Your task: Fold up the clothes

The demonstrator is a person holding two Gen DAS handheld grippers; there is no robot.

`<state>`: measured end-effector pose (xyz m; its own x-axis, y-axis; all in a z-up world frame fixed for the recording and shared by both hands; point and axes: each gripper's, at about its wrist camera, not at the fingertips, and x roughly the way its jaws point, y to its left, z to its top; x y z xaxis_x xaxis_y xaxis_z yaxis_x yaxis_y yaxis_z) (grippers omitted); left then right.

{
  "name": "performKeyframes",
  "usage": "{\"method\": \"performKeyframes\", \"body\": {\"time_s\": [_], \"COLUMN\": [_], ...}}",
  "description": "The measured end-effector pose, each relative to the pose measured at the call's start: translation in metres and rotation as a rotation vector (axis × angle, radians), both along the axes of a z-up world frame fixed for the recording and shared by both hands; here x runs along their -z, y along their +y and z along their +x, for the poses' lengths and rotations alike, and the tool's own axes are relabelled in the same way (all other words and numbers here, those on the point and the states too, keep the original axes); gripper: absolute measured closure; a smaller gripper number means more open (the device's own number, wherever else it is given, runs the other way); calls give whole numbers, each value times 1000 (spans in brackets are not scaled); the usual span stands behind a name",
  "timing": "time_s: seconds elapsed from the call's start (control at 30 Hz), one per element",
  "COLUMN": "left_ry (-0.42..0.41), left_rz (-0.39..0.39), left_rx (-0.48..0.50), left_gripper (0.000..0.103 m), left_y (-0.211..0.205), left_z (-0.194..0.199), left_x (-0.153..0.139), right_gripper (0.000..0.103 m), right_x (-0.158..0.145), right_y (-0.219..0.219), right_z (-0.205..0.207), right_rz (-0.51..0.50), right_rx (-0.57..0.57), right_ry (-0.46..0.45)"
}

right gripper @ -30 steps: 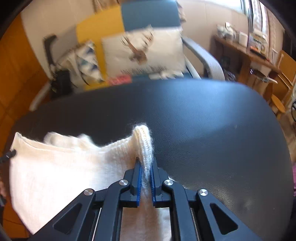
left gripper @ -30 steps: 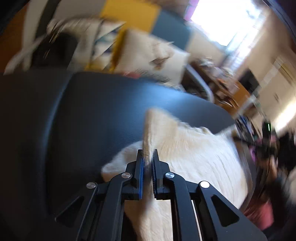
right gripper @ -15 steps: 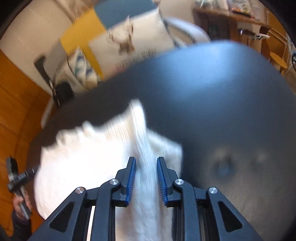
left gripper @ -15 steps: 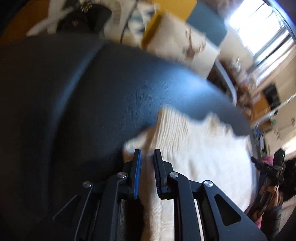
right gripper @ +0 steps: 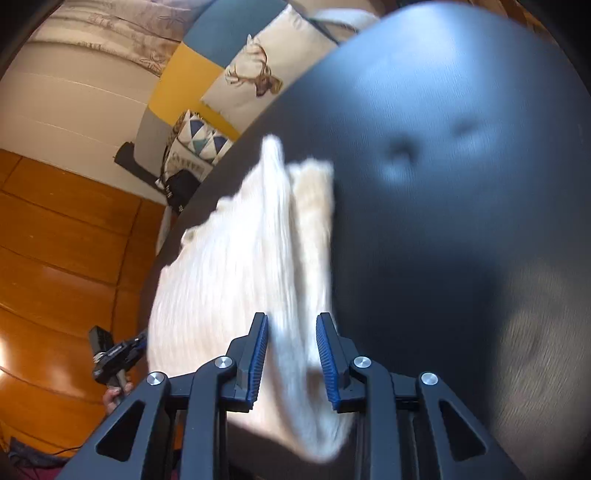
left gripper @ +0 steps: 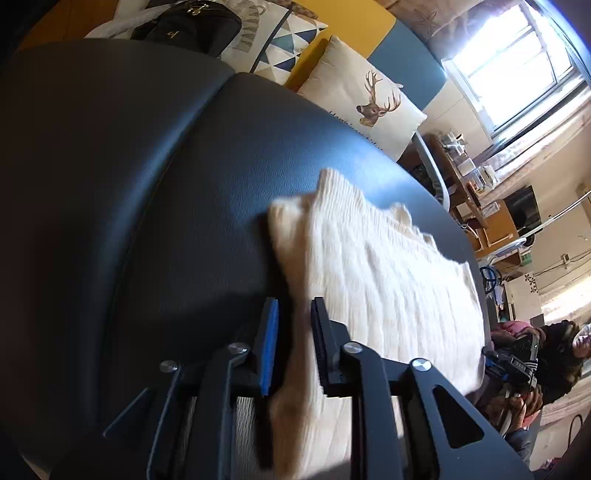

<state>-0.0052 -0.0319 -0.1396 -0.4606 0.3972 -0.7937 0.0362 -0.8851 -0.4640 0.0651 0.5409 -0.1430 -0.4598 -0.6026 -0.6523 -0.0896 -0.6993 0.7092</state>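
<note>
A cream knitted garment (left gripper: 376, 280) lies folded on a dark round table (left gripper: 184, 177). My left gripper (left gripper: 293, 314) is open over the garment's left edge, with cloth between the jaws but not pinched. In the right wrist view the same garment (right gripper: 240, 266) lies on the table (right gripper: 443, 184), blurred by motion. My right gripper (right gripper: 291, 325) is open over the garment's right edge, with a fold of cloth loose between the jaws.
A sofa with a deer cushion (left gripper: 365, 99), a patterned cushion (left gripper: 280, 44) and a black bag (left gripper: 184, 26) stands behind the table. A cluttered desk (left gripper: 476, 192) and a seated person (left gripper: 546, 354) are to the right. Wooden floor (right gripper: 66, 240) lies to the left.
Both grippers were shut on the garment's edges one second ago and have opened, letting the cloth drop onto the table. Both have tilted and pulled back slightly.
</note>
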Motion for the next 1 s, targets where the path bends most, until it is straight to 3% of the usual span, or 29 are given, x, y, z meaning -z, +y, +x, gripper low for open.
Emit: {"method": "performKeyframes", "body": {"time_s": [0.13, 0.3, 0.47, 0.57, 0.73, 1.0], "left_ry": [10, 48, 42, 41, 34, 35], "left_rz": [14, -30, -47, -23, -2, 5], "left_rx": [9, 24, 30, 22, 14, 19], "left_gripper": [75, 75, 75, 75, 75, 75], "left_y": [1, 17, 18, 14, 10, 14], "left_z": [23, 35, 47, 55, 64, 68], "left_x": [1, -3, 4, 6, 6, 7], "right_gripper": [93, 96, 96, 82, 77, 77], "right_x": [-11, -7, -5, -3, 7, 13], "right_y": [-10, -17, -19, -21, -24, -39], "right_z": [21, 34, 46, 53, 44, 29], "right_rz": [124, 199, 182, 172, 131, 169], "right_rx": [0, -26, -48, -61, -100, -153], "right_ry": [20, -5, 0, 3, 16, 50]}}
